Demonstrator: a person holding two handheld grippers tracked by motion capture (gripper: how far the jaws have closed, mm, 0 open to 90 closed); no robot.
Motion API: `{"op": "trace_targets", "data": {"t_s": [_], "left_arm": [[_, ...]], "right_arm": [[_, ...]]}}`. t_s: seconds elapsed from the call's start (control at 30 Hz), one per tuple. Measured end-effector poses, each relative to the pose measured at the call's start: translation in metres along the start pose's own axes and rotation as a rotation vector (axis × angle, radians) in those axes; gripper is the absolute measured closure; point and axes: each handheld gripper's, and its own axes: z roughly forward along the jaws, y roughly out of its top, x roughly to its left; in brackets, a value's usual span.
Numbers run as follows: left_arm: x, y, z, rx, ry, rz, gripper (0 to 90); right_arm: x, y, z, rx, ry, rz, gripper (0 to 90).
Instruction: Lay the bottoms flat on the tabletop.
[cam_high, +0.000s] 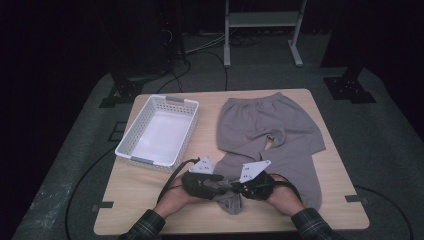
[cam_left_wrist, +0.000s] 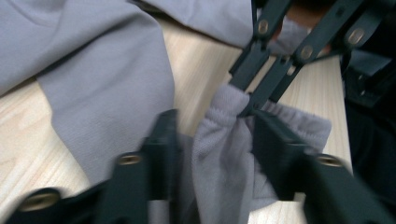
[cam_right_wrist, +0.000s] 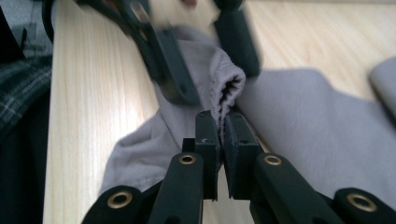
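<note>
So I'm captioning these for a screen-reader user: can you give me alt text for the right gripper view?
The right gripper pinches the bunched cuff of grey sweatpants between its two black jaws, over a light wooden table. Just beyond, the left gripper straddles the same cuff.

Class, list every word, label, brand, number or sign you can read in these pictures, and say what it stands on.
None can be read: the grey sweatpants, the white basket, the wooden table and both black grippers, left and right, bear no legible writing.
</note>
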Motion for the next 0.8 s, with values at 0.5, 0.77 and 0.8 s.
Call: {"op": "trace_targets", "data": {"t_s": [0.5, 0.77, 0.8], "left_arm": [[0.010, 0.006, -0.026, -0.091, 0.039, -0.066, 89.0], [0.012, 0.003, -0.037, -0.115, 0.036, -0.087, 89.0], [0.012, 0.003, -0.037, -0.115, 0.036, -0.087, 89.0]], "right_arm": [[-0.013, -0.009, 0.002, 0.000, 0.057, 0.192, 58.4], [-0.021, -0.011, -0.007, -0.055, 0.002, 0.214, 82.5], [-0.021, -0.011, -0.007, -0.055, 0.002, 0.214, 82.5]]}}
